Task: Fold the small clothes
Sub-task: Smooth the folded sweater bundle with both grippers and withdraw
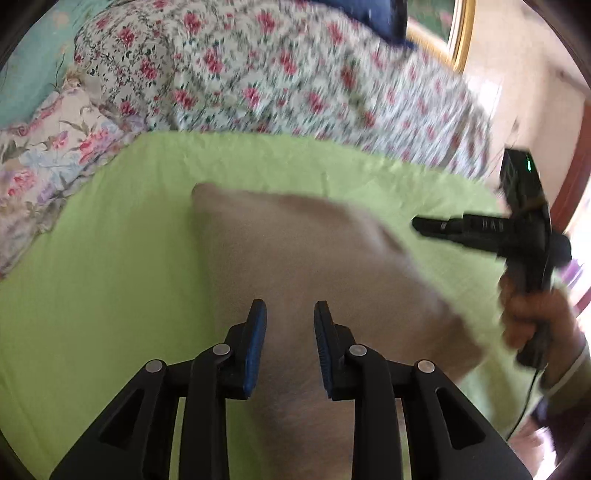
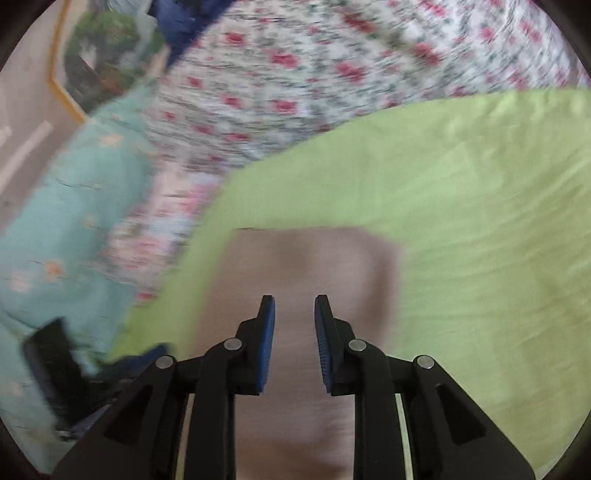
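Note:
A beige small garment lies flat on the lime-green sheet, blurred in both views. My left gripper hovers over its near part, blue pads apart, with only the cloth below showing through the gap. In the right wrist view the same garment looks like a folded rectangle on the sheet. My right gripper stands over it, pads apart with nothing pinched. That right gripper also shows side-on at the right of the left wrist view, held by a hand above the garment's right edge.
A rose-print quilt is heaped along the far side of the sheet, with a navy cloth on top. A teal blanket lies to the left. A gold-framed picture hangs on the wall. A blurred dark shape sits at lower left.

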Demonstrator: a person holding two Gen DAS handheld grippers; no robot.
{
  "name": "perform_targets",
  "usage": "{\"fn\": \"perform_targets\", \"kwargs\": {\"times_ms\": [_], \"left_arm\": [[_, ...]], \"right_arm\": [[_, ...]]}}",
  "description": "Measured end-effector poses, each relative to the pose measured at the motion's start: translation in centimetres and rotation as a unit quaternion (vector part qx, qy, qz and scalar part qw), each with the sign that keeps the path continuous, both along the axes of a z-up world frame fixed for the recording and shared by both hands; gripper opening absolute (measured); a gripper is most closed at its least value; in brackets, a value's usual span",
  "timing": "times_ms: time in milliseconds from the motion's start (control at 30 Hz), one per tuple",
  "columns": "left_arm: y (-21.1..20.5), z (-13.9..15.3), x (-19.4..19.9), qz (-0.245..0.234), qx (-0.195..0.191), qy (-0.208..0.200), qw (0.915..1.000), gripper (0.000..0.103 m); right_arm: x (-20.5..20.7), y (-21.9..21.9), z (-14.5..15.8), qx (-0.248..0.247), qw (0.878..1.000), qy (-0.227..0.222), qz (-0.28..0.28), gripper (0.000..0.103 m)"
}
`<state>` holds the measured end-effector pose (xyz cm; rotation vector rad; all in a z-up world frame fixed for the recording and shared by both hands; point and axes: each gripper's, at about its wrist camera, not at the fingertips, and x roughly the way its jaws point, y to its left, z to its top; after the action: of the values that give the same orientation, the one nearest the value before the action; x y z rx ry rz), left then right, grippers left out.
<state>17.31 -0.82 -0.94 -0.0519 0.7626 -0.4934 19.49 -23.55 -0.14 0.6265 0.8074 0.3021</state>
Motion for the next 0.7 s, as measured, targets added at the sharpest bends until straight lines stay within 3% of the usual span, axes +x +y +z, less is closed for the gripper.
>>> {"fn": "perform_targets", "kwargs": {"times_ms": [67,133,167,233,300,500,700], "left_arm": [[0.1,0.6,0.1,-0.013,-0.029,-0.002,0.9995,0.026],[-0.1,0.3,0.3,-0.024,-0.04,0.007,0.9989,0.026],[-0.3,-0.4,0.6,-0.026,-0.032,0.018,0.999,0.026],[-0.9,-2.5,1.5,-0.015,0.003,0.047,0.9988,0.023],[-1.1,-4.2,1.8,-0.011,0.008,0.049,0.9987,0.024],[-1.6,-4.1,1.8,-0.004,0.002,0.049,0.9988,0.022],[0.3,-2.1,-1.9,-0.024,-0.018,0.036,0.9989,0.022]], "right_arm": [[0.5,1.9,-1.1,0.035,0.999,0.013,0.021,0.024],[1.4,3.3,-3.1,0.001,0.999,0.039,0.019,0.024],[1.9,3.4,-4.6,-0.024,0.998,0.058,0.01,0.02],[2.4,2.7,-6.6,-0.031,0.997,0.064,0.0,0.0],[2.6,1.8,-7.4,-0.035,0.997,0.063,-0.005,0.0],[1.5,1.7,-5.3,-0.056,0.996,0.064,0.003,0.004],[-6.0,4.4,-1.8,-0.09,0.993,0.027,0.073,0.004]]}}
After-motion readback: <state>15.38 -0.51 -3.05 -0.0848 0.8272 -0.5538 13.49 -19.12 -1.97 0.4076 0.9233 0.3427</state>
